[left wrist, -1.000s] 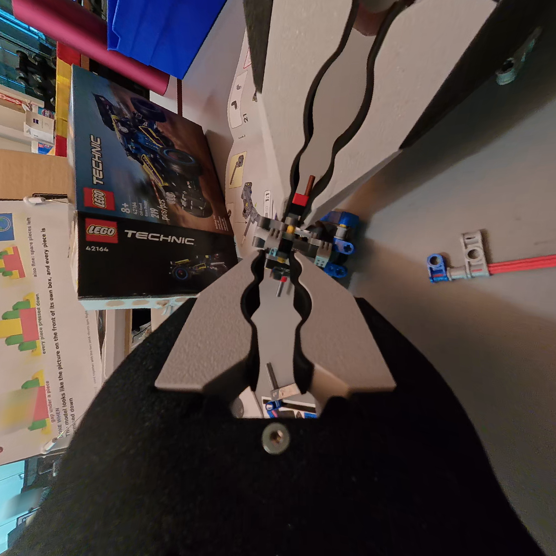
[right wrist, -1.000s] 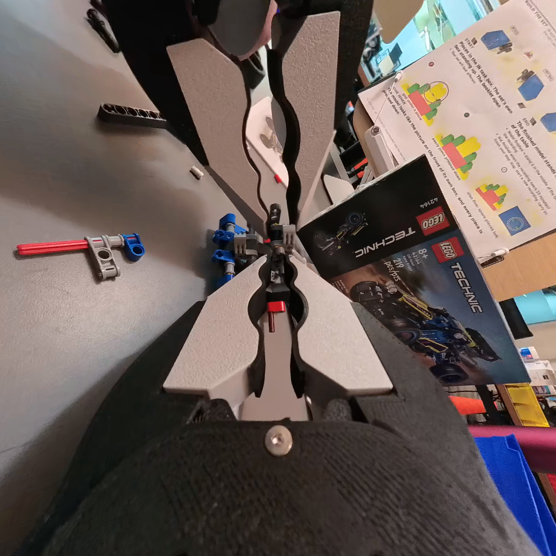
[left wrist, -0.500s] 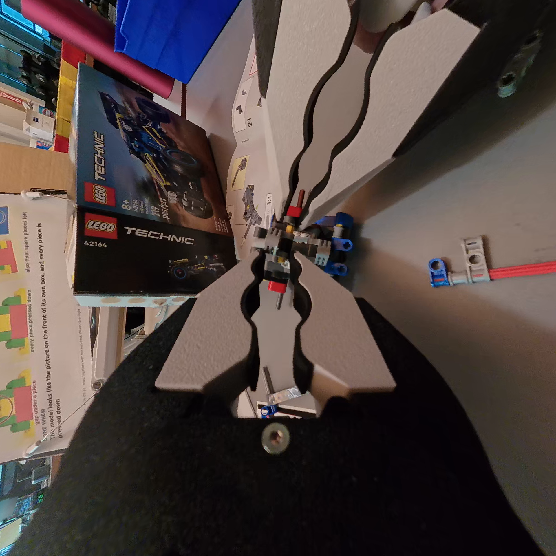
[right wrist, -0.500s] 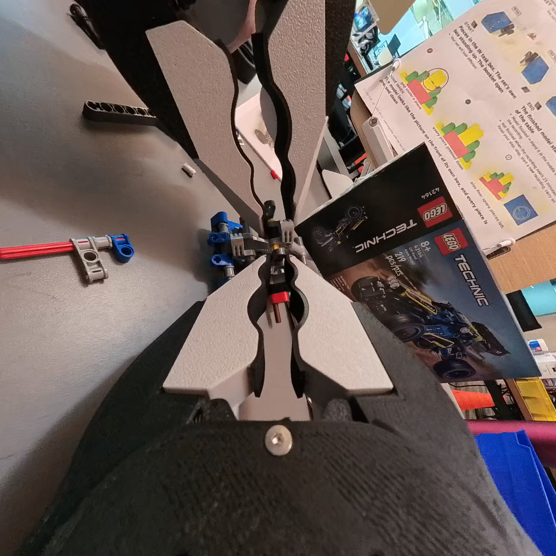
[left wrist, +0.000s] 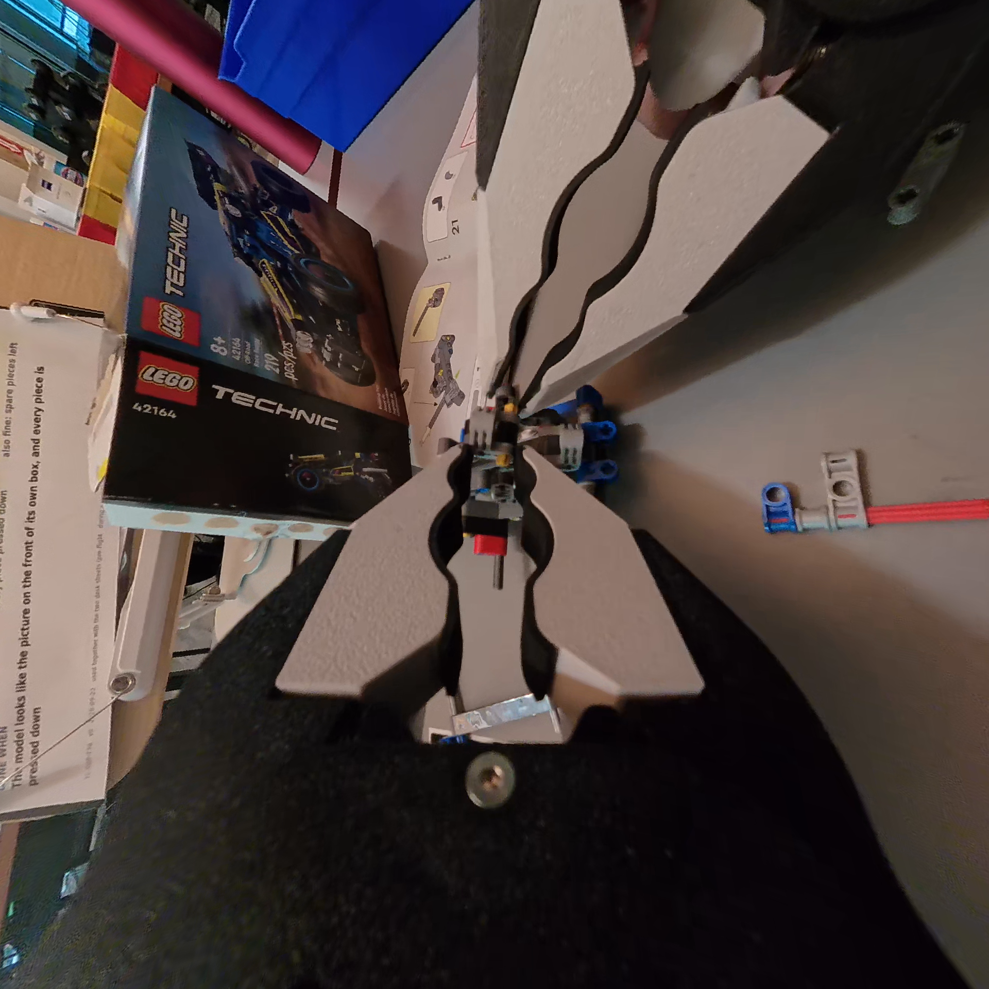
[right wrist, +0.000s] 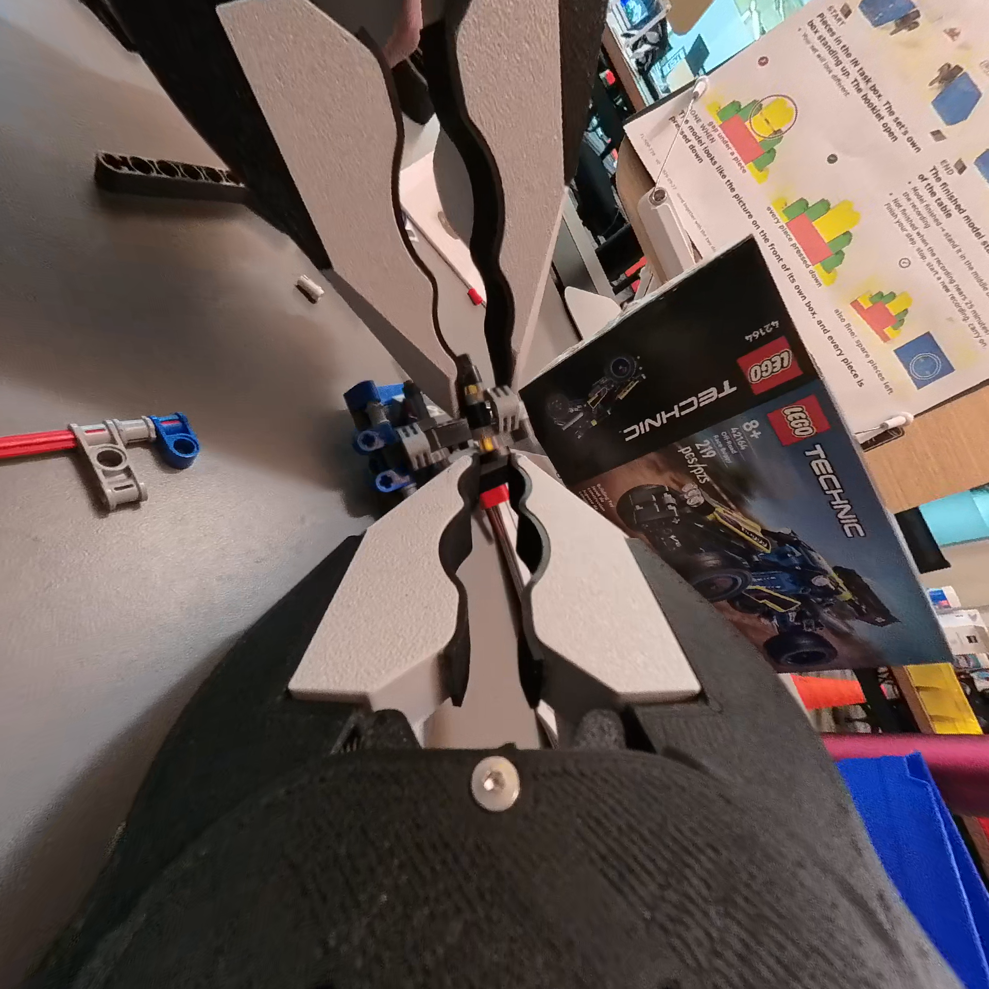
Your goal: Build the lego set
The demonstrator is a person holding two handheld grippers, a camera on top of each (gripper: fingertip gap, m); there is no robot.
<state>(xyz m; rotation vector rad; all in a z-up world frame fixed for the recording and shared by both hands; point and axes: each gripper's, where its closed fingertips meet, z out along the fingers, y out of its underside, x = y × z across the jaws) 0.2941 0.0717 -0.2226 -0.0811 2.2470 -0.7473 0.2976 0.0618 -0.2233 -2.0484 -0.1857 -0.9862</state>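
Observation:
A small brick-model assembly [left wrist: 570,447] of grey, black and blue parts hangs above the grey table [left wrist: 829,695], between two grippers that face each other. My left gripper [left wrist: 492,455] is shut on its near end; a black block, a red bush [left wrist: 489,545] and a thin axle lie between its fingers. My right gripper [left wrist: 511,393] comes from above in this view and pinches the far end. In the right wrist view my right gripper [right wrist: 489,460] is shut on a black part of the assembly [right wrist: 428,433], with a red bush [right wrist: 492,497] and a brown axle behind the tips. The left gripper [right wrist: 479,374] meets it from above.
The set's box [left wrist: 257,374] stands close beside the grippers, with an open instruction booklet [left wrist: 444,321] behind. A red axle with grey and blue connectors [left wrist: 835,514] lies loose on the table. A black beam [right wrist: 166,174] and a small pale pin [right wrist: 310,287] lie farther off. A blue bin [left wrist: 332,53] stands at the table's edge. The tips of both grippers are at nearly the same place.
The assembly has slid deeper between the left fingers. In the right gripper the red bush has moved toward the tips and more brown axle shows behind it. Both grippers stay closed on it.

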